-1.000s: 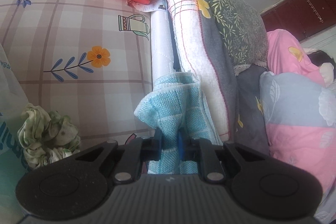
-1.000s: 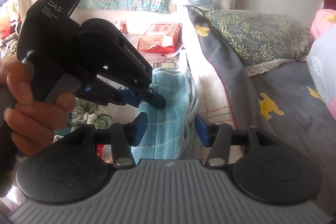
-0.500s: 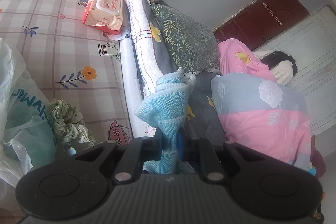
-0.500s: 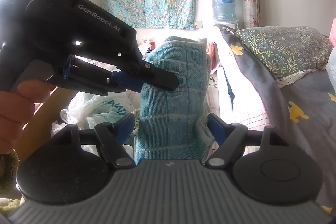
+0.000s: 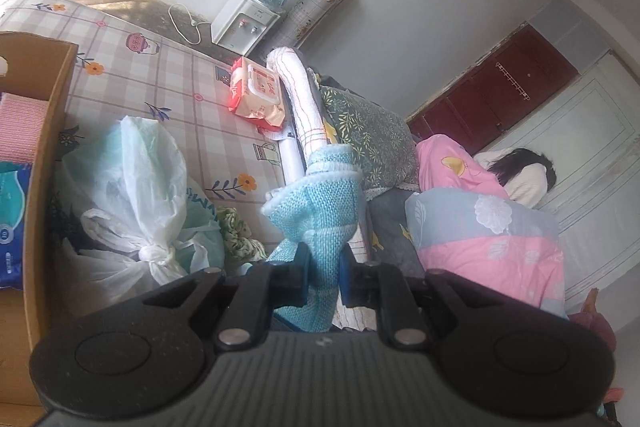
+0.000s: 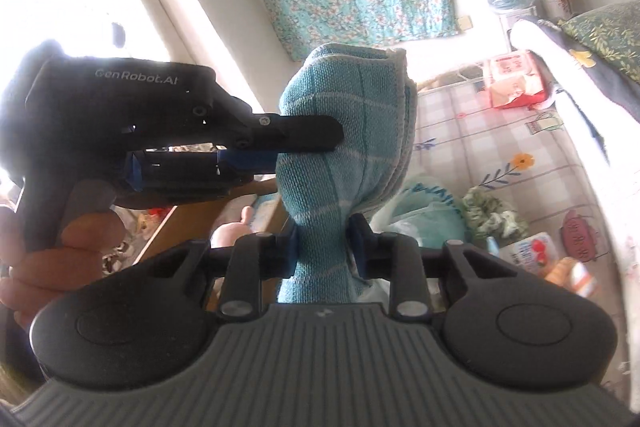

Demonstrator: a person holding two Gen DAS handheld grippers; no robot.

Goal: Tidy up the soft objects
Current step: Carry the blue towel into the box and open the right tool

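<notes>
A folded blue checked towel [image 5: 320, 195] is held up in the air above the bed. My left gripper [image 5: 323, 275] is shut on its lower part, and the cloth bulges out above the pads. In the right wrist view the same towel [image 6: 340, 131] stands upright, with the left gripper [image 6: 288, 151] pinching its left side, held by a hand [image 6: 60, 239]. My right gripper [image 6: 323, 251] is closing on the towel's narrow bottom end, and its blue pads press the cloth from both sides.
A checked mattress [image 5: 180, 83] carries a knotted white plastic bag [image 5: 136, 187], a wet-wipes pack [image 5: 256, 95] and a crumpled green cloth [image 5: 238, 231]. A cardboard box [image 5: 44, 147] stands at the left. A leaf-print pillow [image 5: 368, 139], a pink quilt [image 5: 488, 239] and a lying person [image 5: 520, 167] are to the right.
Both grippers rose with the towel and swung left, away from the bedding. The right jaws, wide around the towel before, have closed onto its bottom end.
</notes>
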